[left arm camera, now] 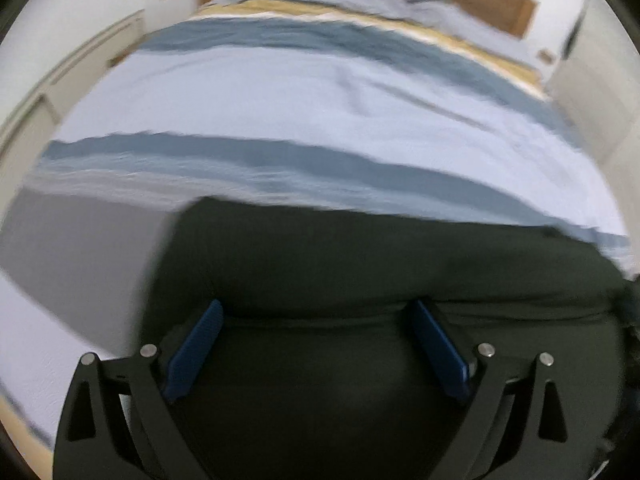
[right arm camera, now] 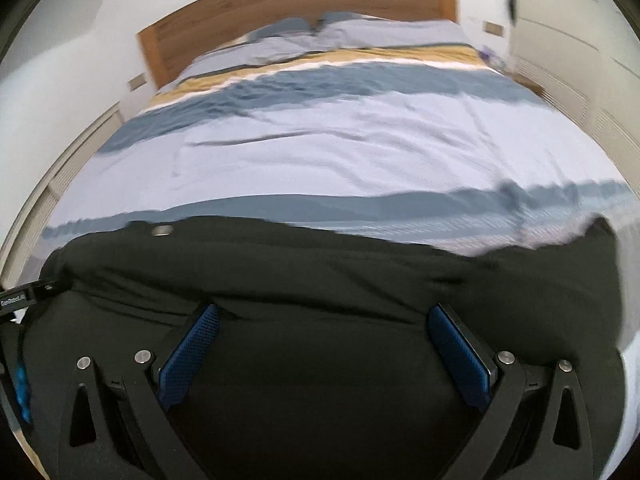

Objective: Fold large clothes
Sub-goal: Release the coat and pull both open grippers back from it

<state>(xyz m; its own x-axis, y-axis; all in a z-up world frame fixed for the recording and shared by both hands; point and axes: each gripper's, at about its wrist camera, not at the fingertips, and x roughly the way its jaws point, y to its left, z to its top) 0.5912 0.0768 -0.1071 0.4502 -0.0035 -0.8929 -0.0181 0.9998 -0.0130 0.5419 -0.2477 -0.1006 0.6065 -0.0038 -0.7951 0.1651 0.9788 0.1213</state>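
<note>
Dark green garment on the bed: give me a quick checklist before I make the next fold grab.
1. Left claw open, blue pads apart: ok.
2. Right claw open: ok.
3. Dark green fabric garment lies under both claws: ok.
4. Garment rests on the striped blue, white and yellow bedspread: ok.
5. Garment's far edge in view, no hanging part seen: ok.
6. Pads touching the cloth: cannot tell, the frames are blurred.

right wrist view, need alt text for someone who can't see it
The right gripper, its blue-padded fingers spread open, hovers over a dark, near-black garment lying across the foot of a bed with a blue, white and yellow striped duvet and wooden headboard.
</note>
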